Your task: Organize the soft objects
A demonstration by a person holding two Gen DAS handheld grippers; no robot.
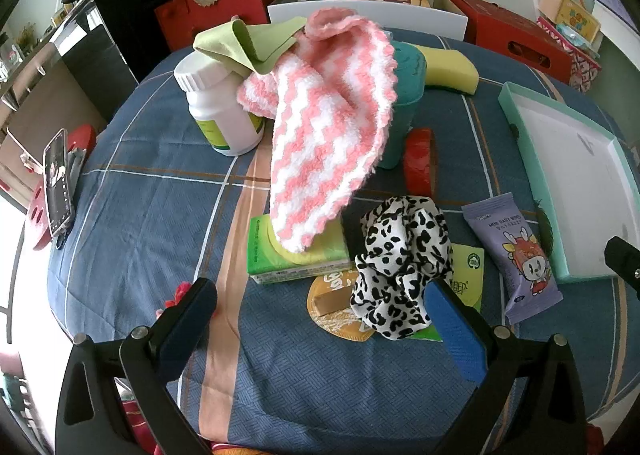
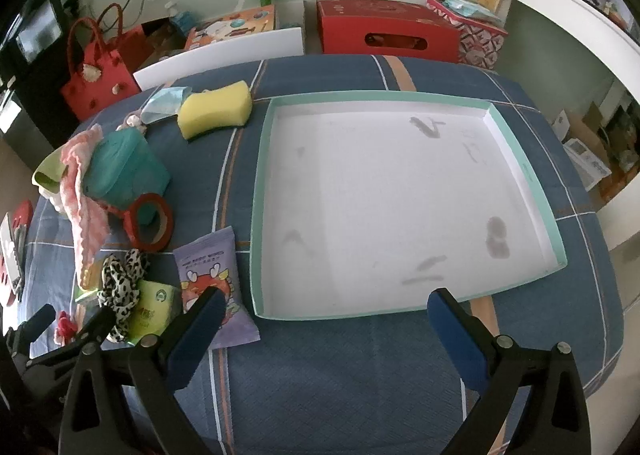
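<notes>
Both jaws of the left gripper (image 1: 320, 315) flank the leopard scrunchie (image 1: 400, 267).

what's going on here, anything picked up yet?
Nothing is picked up yet. A person holds two tools over a table of clutter; both are open and empty. The left tool is nearest the leopard-print scrunchie, which lies on the packets in front of it. The right tool faces the shallow teal-rimmed box, which holds nothing. The pink-and-white fuzzy cloth is draped over the teal container, and the yellow sponge lies on the table.
</notes>
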